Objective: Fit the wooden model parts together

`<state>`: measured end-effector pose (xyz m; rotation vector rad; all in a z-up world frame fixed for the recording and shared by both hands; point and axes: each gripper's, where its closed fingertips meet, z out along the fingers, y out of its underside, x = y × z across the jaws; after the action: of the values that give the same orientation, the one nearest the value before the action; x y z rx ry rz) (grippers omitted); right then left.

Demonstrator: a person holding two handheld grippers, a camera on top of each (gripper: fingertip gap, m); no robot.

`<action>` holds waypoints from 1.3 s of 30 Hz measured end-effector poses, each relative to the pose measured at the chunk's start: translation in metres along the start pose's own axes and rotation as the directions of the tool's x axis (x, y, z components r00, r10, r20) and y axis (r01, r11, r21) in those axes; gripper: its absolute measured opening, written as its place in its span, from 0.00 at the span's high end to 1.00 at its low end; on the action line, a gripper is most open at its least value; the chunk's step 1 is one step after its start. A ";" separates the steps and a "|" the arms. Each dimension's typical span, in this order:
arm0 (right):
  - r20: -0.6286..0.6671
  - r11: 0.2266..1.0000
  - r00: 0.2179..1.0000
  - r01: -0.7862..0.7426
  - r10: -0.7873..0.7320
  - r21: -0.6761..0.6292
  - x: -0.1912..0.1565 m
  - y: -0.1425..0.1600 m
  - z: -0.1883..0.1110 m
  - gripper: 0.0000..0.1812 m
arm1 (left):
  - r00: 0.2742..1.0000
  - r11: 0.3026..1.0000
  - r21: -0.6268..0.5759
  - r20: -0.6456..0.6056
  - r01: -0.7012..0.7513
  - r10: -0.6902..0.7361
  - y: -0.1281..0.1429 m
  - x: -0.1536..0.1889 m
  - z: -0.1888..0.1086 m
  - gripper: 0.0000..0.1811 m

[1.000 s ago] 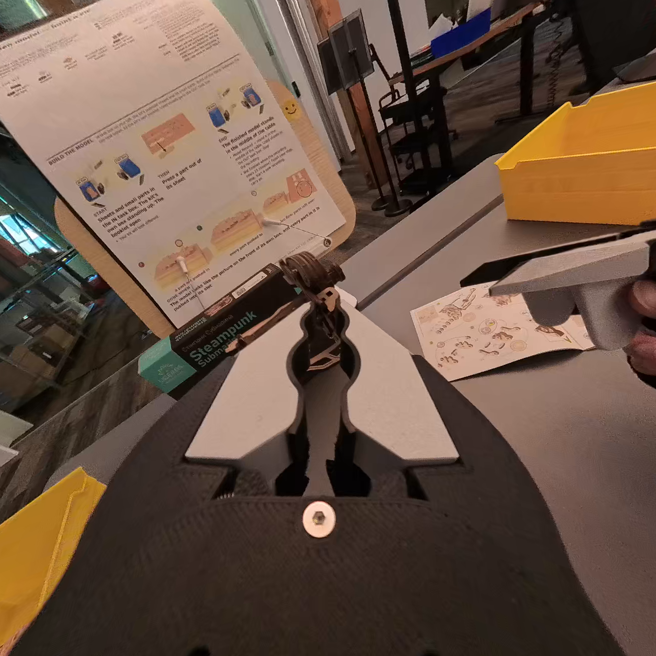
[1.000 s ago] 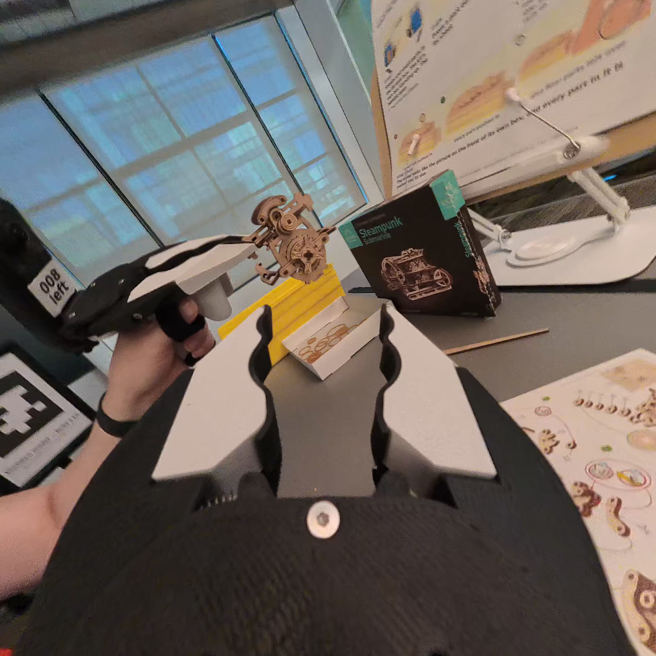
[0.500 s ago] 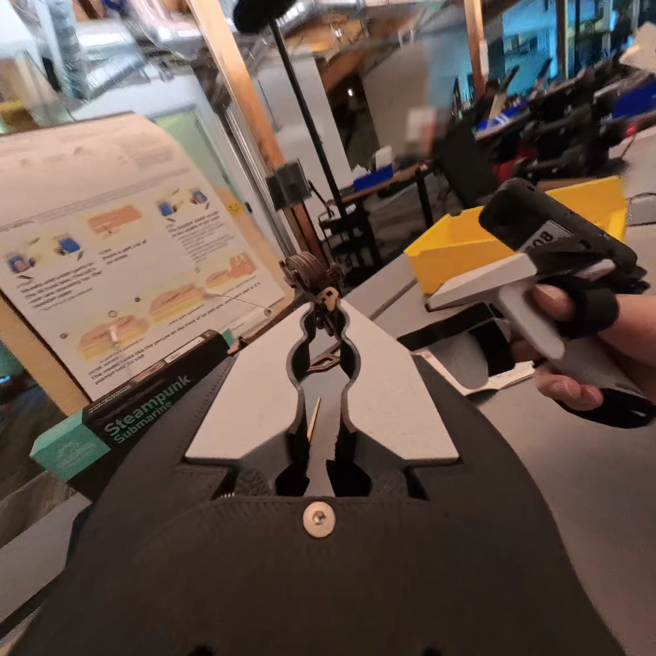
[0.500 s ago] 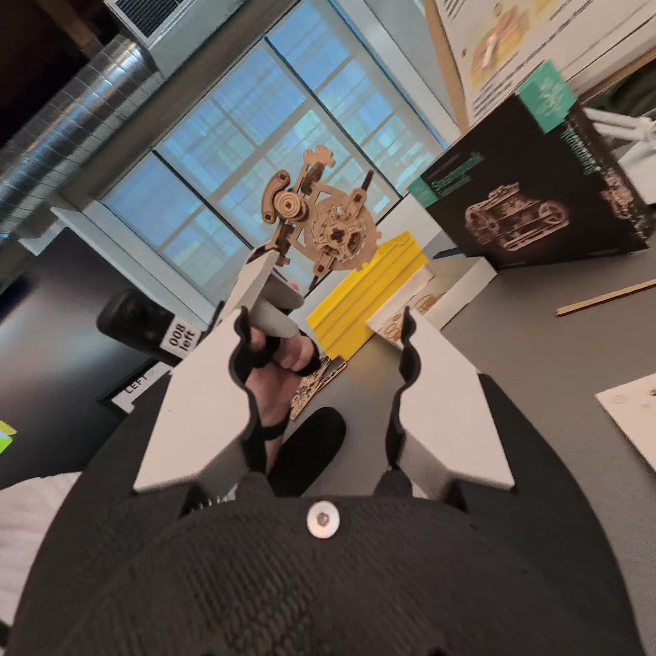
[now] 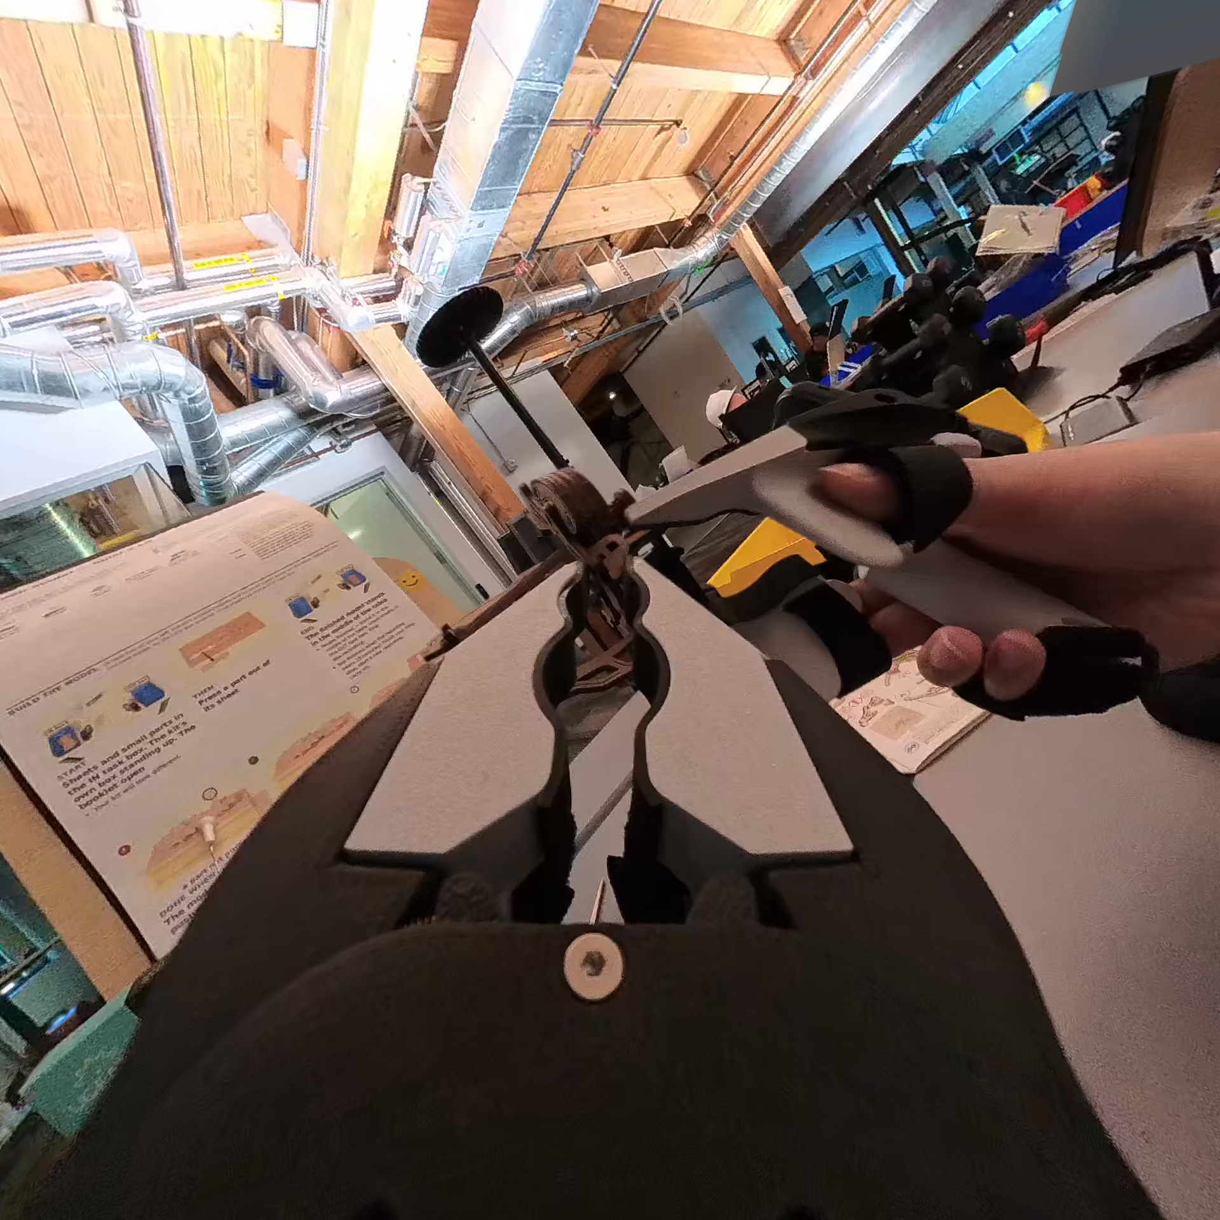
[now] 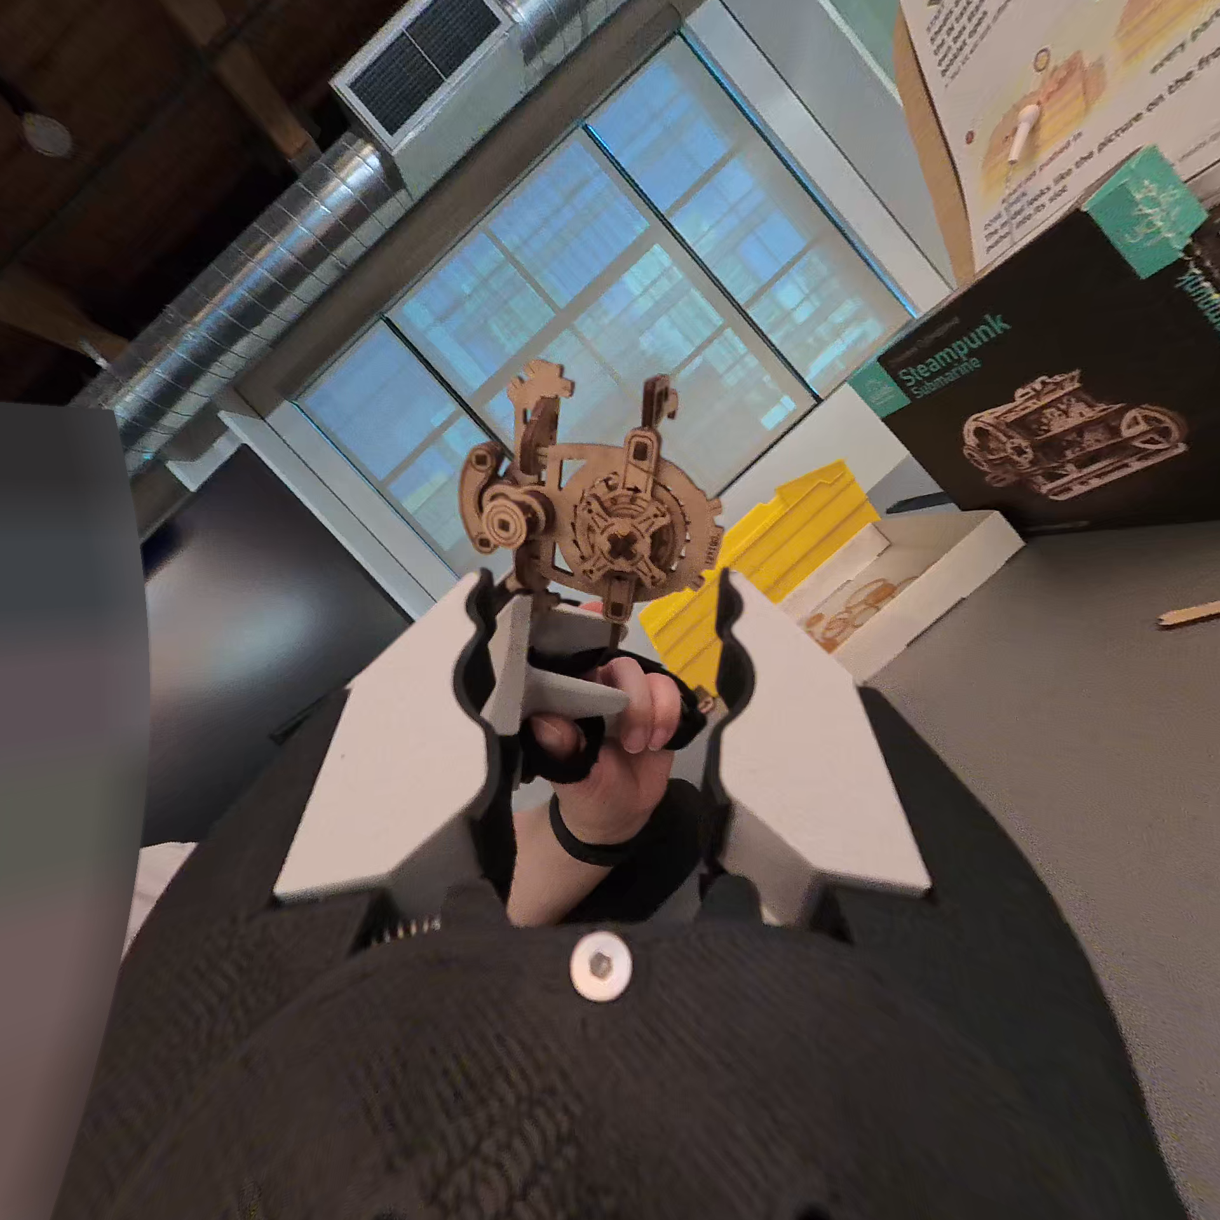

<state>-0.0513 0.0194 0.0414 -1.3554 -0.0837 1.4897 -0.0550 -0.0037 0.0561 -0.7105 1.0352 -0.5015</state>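
My left gripper (image 5: 602, 581) is shut on the lower edge of a brown wooden gear model (image 5: 577, 511) and holds it up in the air. In the right wrist view the model (image 6: 594, 508) shows its round gear face, with arms sticking up. It stands just beyond my right gripper (image 6: 601, 581), which is open and empty, one fingertip on each side of the model's base. The left gripper (image 6: 528, 604) grips the model from below, a hand behind it. In the left wrist view the right gripper (image 5: 637, 521) reaches in from the right, its tip at the model.
A black kit box (image 6: 1056, 409), a yellow bin (image 6: 792, 548), a small white box of parts (image 6: 891, 587) and a wooden stick (image 6: 1188, 614) are on the grey table (image 5: 1056, 924). An instruction poster (image 5: 198, 673) stands at the left. A booklet (image 5: 904, 719) lies under the right hand. The grippers are tip to tip, or close to it.
Both grippers have risen and tilted upward. The right gripper has closed in on the model, so its open fingers now flank the base. The left gripper has kept its hold.
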 end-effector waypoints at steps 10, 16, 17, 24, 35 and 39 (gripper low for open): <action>-0.020 1.000 1.000 -0.003 0.003 0.005 0.006 -0.002 -0.004 0.67 | 0.996 0.996 -0.020 -0.004 -0.092 0.092 0.004 0.008 0.002 0.96; 0.008 1.000 1.000 0.001 -0.001 0.012 0.002 -0.002 -0.004 0.69 | 0.995 0.995 -0.010 0.001 -0.099 0.099 0.000 0.008 0.002 0.96; 0.017 1.000 1.000 -0.001 0.001 0.013 0.001 -0.002 -0.004 0.69 | 0.995 0.995 -0.006 -0.002 -0.095 0.095 -0.001 0.009 0.002 0.96; 0.040 0.998 0.999 0.024 -0.026 0.051 -0.003 -0.004 -0.004 0.70 | 0.997 0.997 0.005 -0.006 -0.078 0.078 -0.004 0.009 0.001 0.97; 0.104 0.998 0.994 -0.031 0.024 0.063 -0.012 -0.012 -0.009 0.76 | 1.000 0.999 0.034 -0.005 -0.010 0.010 -0.015 0.006 0.001 0.97; 0.064 0.999 0.997 0.035 -0.037 0.033 -0.014 -0.010 -0.008 0.69 | 1.000 0.999 0.018 0.000 -0.029 0.029 -0.012 0.007 0.002 0.97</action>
<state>-0.0419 0.0097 0.0546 -1.2742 -0.1241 1.4985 -0.0503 -0.0160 0.0615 -0.6788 1.0389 -0.4855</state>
